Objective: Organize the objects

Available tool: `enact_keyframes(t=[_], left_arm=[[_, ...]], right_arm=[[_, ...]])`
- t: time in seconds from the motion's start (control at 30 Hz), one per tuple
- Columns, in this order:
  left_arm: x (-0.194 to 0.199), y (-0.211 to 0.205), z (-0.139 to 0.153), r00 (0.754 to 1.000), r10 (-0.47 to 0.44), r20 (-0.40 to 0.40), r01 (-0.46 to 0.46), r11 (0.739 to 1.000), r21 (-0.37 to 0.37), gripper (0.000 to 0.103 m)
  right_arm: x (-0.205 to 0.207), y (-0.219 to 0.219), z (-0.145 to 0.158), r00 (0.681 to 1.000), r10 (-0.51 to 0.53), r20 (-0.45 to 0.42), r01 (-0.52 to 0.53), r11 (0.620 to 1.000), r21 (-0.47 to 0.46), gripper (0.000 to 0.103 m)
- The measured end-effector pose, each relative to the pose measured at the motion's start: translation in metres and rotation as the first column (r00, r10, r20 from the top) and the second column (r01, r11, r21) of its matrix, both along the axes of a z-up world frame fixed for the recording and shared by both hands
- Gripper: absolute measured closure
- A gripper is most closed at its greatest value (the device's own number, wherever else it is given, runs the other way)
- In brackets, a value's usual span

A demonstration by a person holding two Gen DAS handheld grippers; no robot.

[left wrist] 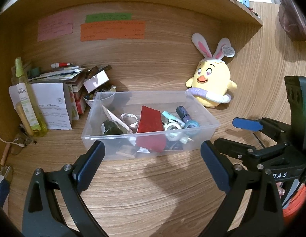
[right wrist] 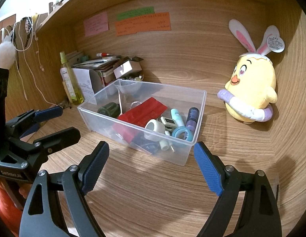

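We hold our left claw and right claw wide apart with nothing in them, just in front of the clear box of little things sitting on the tabletop near the yellow chick toy.

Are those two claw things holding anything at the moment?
No. The left gripper and the right gripper are both open with nothing between their fingers, short of the clear plastic box.
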State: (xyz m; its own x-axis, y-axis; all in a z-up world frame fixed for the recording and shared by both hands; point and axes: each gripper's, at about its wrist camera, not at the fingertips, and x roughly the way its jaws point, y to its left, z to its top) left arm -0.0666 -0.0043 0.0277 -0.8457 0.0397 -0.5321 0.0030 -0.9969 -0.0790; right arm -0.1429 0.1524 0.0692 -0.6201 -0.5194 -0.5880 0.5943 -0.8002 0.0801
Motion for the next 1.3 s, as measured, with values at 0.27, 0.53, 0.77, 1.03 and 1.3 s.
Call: enact_keyframes(t=[0.27, 0.53, 0.77, 1.03, 1.3], left_arm=[[0.0007, 0.0007, 0.0018, 1.0, -0.003, -0.008, 0.003, 1.0, 0.001, 0.004], [0.0002, 0.0007, 0.0013, 1.0, -0.006, -0.003, 0.006, 1.0, 0.004, 0.002], [0.0005, 0.0022, 0.0002, 1.0, -0.004, 0.001, 0.004, 1.0, 0.009, 0.002], [-0.0001, 0.0013, 0.0001, 1.0, -0.003, 0.005, 0.003, 1.0, 0.01, 0.002], [-0.0005, 0.0007, -0.0049, 1.0, -0.009, 0.022, 0.008, 0.999, 0.045, 0.002]], right_arm=[[0.0001, -0.0007, -0.0013, 1.0, 0.001, 0.006, -0.001, 1.0, -0.004, 0.017], [-0.0002, 0.0004, -0.0047, 1.0, -0.002, 0.017, 0.002, 1.0, -0.008, 0.017], [0.0006, 0.001, -0.0054, 1.0, -0.005, 0.02, 0.006, 1.0, -0.009, 0.017], [0.0008, 0.0007, -0.0049, 1.0, -0.007, 0.021, 0.007, 1.0, -0.01, 0.017], [0.0022, 0.0007, -0.0039, 1.0, -0.006, 0.019, 0.006, 1.0, -0.009, 0.017]])
